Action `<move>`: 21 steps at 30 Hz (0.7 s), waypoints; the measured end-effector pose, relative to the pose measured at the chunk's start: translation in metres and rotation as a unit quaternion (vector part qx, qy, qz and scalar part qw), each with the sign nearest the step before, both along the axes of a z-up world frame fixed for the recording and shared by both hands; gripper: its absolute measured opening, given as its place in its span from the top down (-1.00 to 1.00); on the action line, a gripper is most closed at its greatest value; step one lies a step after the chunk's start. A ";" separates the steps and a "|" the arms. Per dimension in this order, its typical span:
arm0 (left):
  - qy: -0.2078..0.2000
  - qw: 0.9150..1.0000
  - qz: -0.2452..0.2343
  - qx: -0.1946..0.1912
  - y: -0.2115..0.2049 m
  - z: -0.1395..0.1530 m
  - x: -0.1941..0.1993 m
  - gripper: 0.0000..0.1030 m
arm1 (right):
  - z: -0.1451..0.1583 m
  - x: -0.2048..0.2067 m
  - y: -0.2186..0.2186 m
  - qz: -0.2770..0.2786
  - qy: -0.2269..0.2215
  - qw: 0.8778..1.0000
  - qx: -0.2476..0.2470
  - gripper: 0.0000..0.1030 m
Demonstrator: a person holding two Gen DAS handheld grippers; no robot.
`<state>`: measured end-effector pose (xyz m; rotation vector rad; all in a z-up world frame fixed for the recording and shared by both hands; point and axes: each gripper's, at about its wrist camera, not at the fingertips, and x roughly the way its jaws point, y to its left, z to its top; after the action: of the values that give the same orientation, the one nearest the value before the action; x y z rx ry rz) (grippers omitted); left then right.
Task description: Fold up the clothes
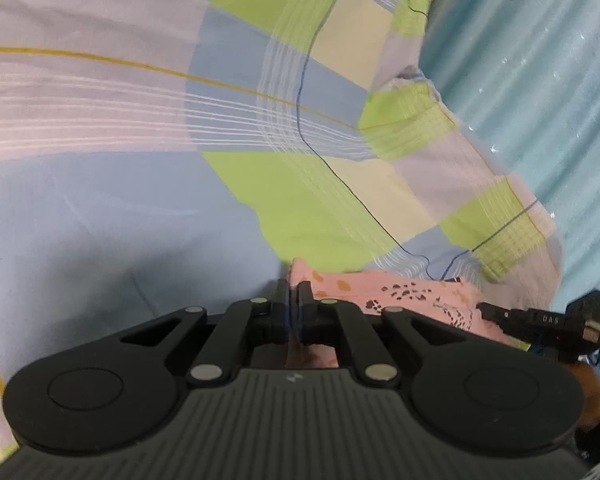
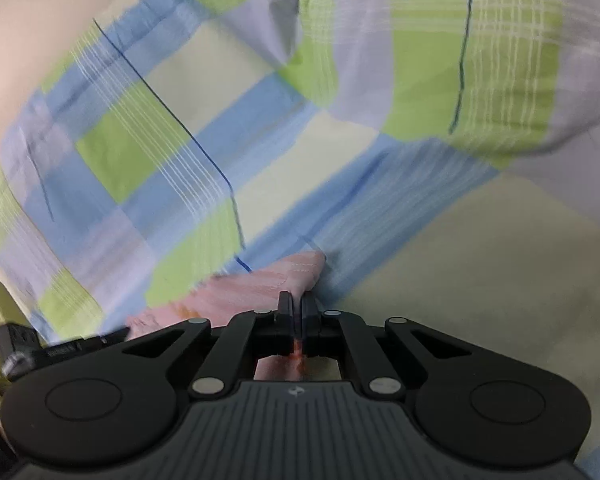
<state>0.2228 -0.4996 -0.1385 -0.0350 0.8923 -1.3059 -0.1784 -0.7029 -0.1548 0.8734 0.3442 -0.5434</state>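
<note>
Left wrist view: low over the checked bedsheet [image 1: 148, 128], looking forward along closed fingers, close to the pink garment [image 1: 412, 296]; teal curtain [image 1: 540, 80] at right. Right wrist view: equally low and close. Shared: pink garment [image 2: 260, 284], bedsheet [image 2: 204, 140], and each shows the other gripper.
</note>
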 end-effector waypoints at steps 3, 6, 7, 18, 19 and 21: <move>-0.034 0.999 0.019 0.027 0.008 0.013 -0.006 0.88 | 0.010 -0.005 0.008 -0.020 0.029 0.999 -0.039 0.66; -0.102 0.993 0.014 0.050 0.023 0.033 -0.023 0.87 | 0.025 -0.015 0.024 -0.028 0.052 0.994 -0.089 0.65; -0.121 0.991 0.009 0.048 0.030 0.039 -0.031 0.87 | 0.029 -0.019 0.030 -0.023 0.054 0.993 -0.098 0.65; -0.507 0.816 -0.260 0.096 0.082 0.023 -0.218 0.66 | 0.071 -0.017 0.155 0.131 0.140 0.946 -0.260 0.34; -0.549 0.782 -0.277 0.100 0.085 0.016 -0.232 0.66 | 0.070 -0.010 0.168 0.153 0.163 0.930 -0.292 0.33; -0.595 0.736 -0.302 0.109 0.088 0.002 -0.246 0.67 | 0.066 0.003 0.192 0.187 0.210 0.893 -0.351 0.21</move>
<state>-0.0231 -0.4114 -0.1370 1.2512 -0.1280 -1.4270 -0.1752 -0.5110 -0.0885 -0.0293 0.6425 -0.4425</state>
